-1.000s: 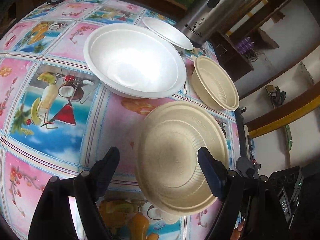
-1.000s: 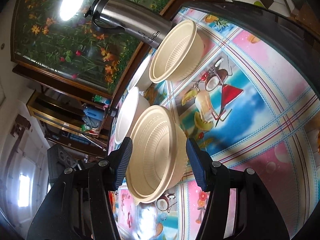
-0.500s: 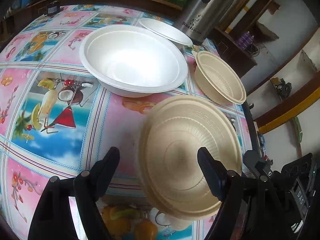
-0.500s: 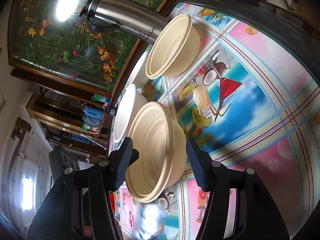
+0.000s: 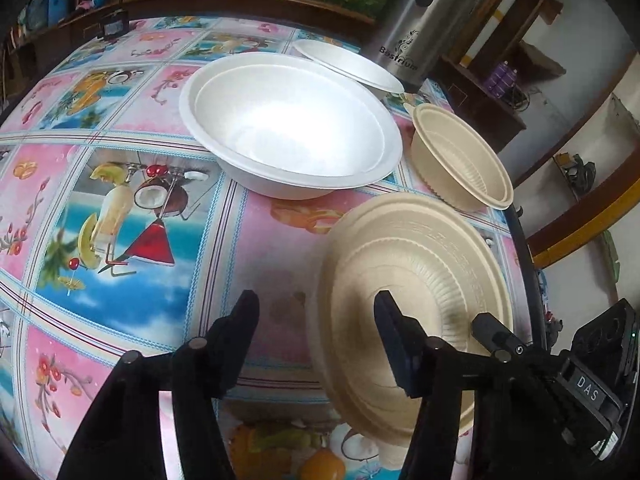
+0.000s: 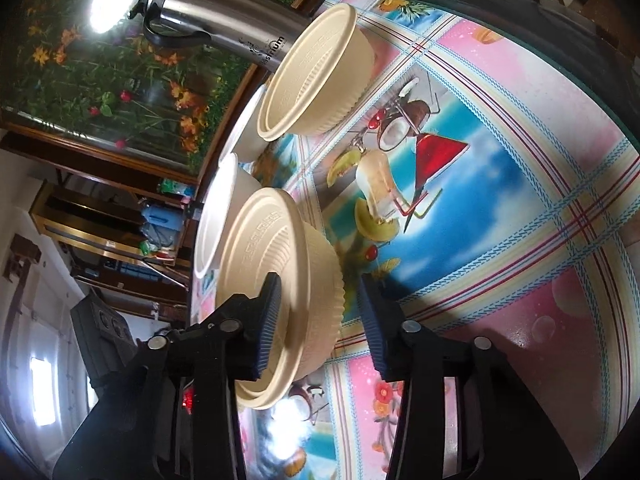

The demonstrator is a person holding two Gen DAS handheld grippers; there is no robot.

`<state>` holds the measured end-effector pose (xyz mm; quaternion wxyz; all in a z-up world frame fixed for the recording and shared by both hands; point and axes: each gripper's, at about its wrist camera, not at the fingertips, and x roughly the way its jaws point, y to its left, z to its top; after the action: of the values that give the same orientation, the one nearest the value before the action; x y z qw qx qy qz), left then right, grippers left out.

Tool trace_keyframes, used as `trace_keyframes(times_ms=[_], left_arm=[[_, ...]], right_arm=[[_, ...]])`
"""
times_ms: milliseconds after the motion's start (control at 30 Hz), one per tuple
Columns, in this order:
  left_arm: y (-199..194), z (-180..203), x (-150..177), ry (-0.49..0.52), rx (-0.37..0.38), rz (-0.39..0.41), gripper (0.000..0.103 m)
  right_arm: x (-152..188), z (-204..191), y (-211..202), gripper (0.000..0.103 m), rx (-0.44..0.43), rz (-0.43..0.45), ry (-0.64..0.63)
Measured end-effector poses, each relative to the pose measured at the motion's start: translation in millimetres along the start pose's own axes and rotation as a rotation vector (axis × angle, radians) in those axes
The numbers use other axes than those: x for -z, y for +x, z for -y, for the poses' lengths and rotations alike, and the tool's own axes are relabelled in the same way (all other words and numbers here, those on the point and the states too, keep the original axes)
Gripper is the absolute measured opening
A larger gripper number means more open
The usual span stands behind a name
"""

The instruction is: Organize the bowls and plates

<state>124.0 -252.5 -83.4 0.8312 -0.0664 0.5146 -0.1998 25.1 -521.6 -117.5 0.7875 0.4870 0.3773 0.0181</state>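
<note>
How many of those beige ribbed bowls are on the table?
2. One beige ribbed bowl sits nearest, straddled by both grippers; the other beige ribbed bowl stands farther back, near the steel flask. None looks hidden.

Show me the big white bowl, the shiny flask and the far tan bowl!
big white bowl (image 5: pixel 288 128), left wrist view, inside bottom.
shiny flask (image 6: pixel 224 12), right wrist view, steel body.
far tan bowl (image 5: pixel 460 160), left wrist view, ribbed inside.

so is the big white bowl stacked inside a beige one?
No, the large white bowl sits by itself on the patterned tablecloth, apart from both beige bowls, the near one and the far one.
</note>
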Motion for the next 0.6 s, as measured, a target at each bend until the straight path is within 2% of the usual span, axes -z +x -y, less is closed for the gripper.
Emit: trace_keyframes(times_ms=[33,67,133,233,333,600], left_arm=[[0.5,-0.4,0.4,-0.001,-0.001,-0.001,0.05],[1.5,-1.1,0.9,-0.001,-0.004,-0.002,0.042],[3.0,-1.8,1.0,-0.003,0.004,-0.007,0.038],[4.0,-1.4,1.2,0.002,0.015,-0.006,0.035],[4.3,0.0,2.6,0.016,0.036,-0.01,0.027],[2.3,-2.0,4.5,0.04,0.056,-0.005,0.026]], right_arm=[[-0.1,0.8,0.5,0.028,-0.001,0.0,0.004],[0.0,1.4,1.4,0.027,0.0,-0.003,0.006],[-0.5,1.4,3.0,0.02,0.011,-0.007,0.004],[-0.2,0.9,3.8,0.019,0.009,-0.006,-0.004],[0.4,-0.5,3.3,0.019,0.017,0.003,-0.017],[1.3,-2.5,5.1,0.019,0.011,0.007,-0.033]])
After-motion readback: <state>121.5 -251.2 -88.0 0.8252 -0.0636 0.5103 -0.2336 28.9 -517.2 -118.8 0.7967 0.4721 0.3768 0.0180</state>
